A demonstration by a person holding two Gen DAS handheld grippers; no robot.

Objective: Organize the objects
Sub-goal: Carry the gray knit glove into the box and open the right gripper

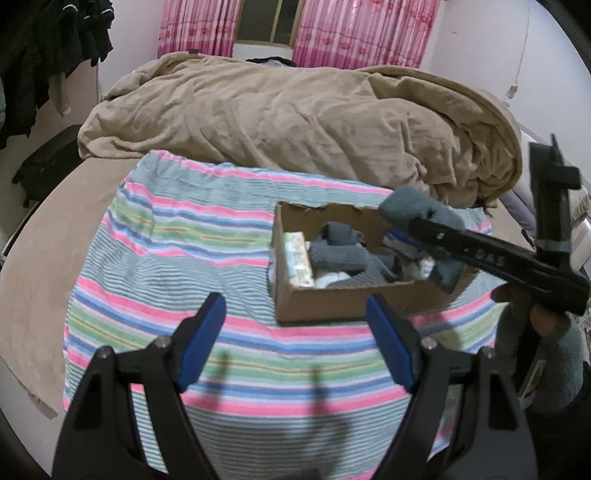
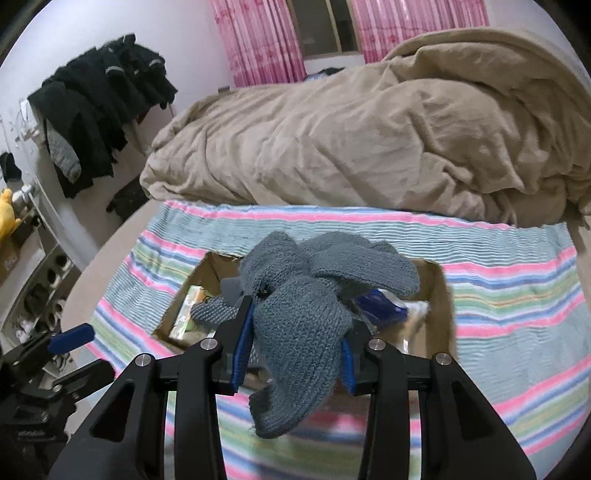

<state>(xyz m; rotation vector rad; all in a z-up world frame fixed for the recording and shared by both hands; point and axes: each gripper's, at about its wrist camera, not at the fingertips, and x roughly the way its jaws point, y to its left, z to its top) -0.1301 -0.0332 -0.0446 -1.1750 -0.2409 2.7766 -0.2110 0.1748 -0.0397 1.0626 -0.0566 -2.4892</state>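
While it hangs above the open cardboard box (image 2: 441, 295), the grey knitted garment (image 2: 303, 325) is pinched between the blue-padded fingers (image 2: 242, 347) of the right gripper (image 2: 295, 356) — its bulk bunches up over the finger tips and one limp end droops below them, over the box's near edge. From the left wrist view the same garment (image 1: 417, 210) shows clamped at the tip of the right gripper (image 1: 436, 236), held over the right end of the box (image 1: 332, 302) and clear of what lies inside.

Inside the box sit other folded grey knit pieces (image 1: 336, 251), something white beneath them, a pale patterned packet (image 1: 299, 258) standing along the left wall, and a blue item (image 2: 380, 306) toward the right side; what exactly the blue item is cannot be told.

The left gripper (image 1: 295, 343) hovers low over the bed in front of the box, its fingers (image 1: 207, 332) spread wide apart with nothing between them — their shadows fall on the cloth below.

The box rests on a striped towel (image 1: 177, 243) in pink, green, blue and white, spread across the bed. Behind it lies a rumpled beige blanket (image 1: 295, 114), heaped higher at the right. Pink curtains (image 1: 354, 33) frame a window at the far wall, and dark clothes (image 2: 96, 110) hang at the left.
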